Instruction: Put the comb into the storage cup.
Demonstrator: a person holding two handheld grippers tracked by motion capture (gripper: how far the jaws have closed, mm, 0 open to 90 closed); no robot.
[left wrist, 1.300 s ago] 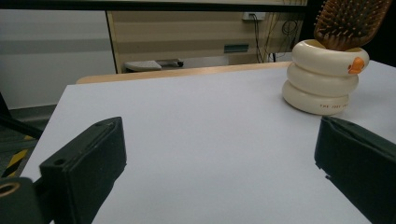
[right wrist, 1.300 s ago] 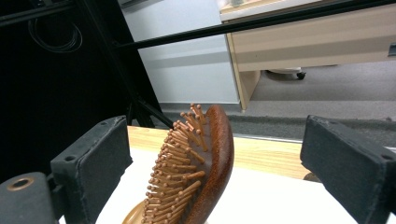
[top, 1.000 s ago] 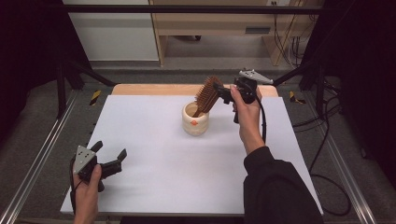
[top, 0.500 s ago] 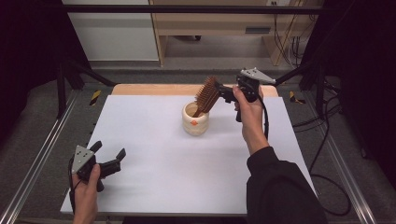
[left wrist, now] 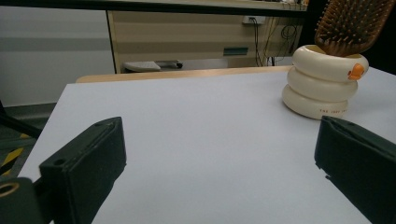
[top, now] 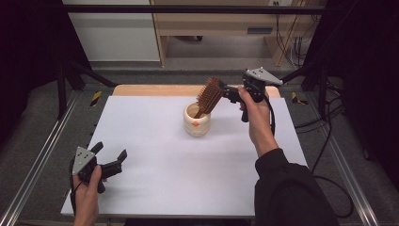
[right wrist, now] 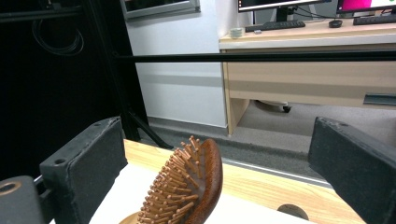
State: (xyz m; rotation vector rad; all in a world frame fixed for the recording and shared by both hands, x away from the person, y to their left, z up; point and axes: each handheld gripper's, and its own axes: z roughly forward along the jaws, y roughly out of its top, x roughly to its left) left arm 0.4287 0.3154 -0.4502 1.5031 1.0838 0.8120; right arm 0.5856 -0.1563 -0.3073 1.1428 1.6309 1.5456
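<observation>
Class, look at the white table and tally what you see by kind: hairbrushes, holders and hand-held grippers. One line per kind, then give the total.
Wooden hairbrush: 1, standing head-up in the holder
Cream ringed holder: 1
Hand-held grippers: 2, the left gripper and the right gripper, both with jaws apart and nothing pressed between them
Total: 4

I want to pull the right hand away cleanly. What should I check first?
1. Right tongs let go of the hairbrush: ok, jaws have just been opening, clear of it on both sides.
2. Brush handle seated in the cream cup: ok.
3. Brush stable: cannot tell, it leans toward the right tongs.
4. Cup upright on the white table: ok.
5. Left tongs out of the way: ok, open, apart from the cup.
</observation>
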